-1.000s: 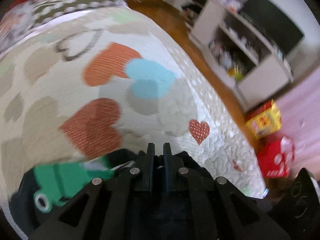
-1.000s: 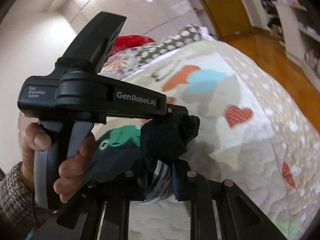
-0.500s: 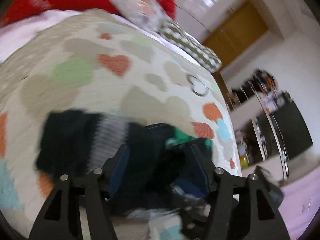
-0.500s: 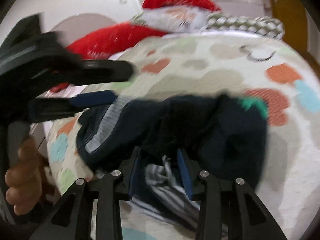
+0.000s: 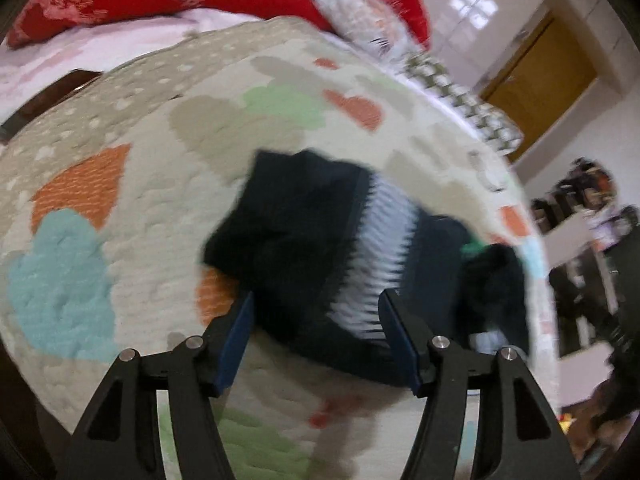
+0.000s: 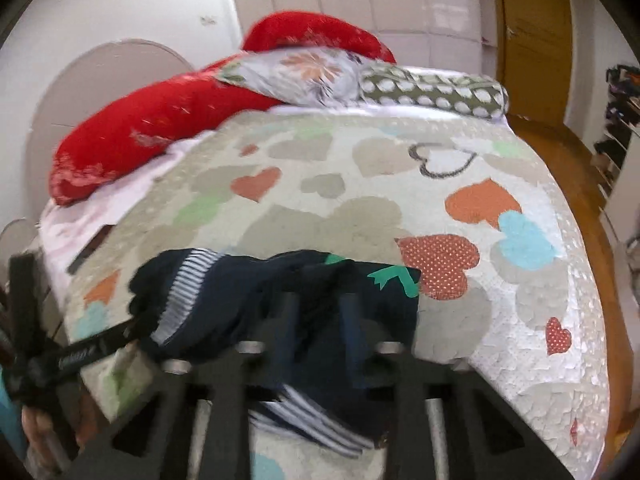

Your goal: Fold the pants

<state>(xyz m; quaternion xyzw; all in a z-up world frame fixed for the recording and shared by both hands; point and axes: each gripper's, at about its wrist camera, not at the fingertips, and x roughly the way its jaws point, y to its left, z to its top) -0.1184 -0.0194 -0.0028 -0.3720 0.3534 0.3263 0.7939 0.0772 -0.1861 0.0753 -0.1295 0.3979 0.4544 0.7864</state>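
The dark navy pants, with a striped waistband and a green print, lie in a loose bunch near the bed's near edge, toward its left corner in the right wrist view. A second ago they hung lifted off the quilt; now most of the cloth is down. The left gripper, which was shut a second ago, has let go: its fingers stand apart over the waistband end, no pad pressing. The right gripper is closing, with cloth between its fingers. By my reading the pants are being laid out; no tidy fold shows yet.
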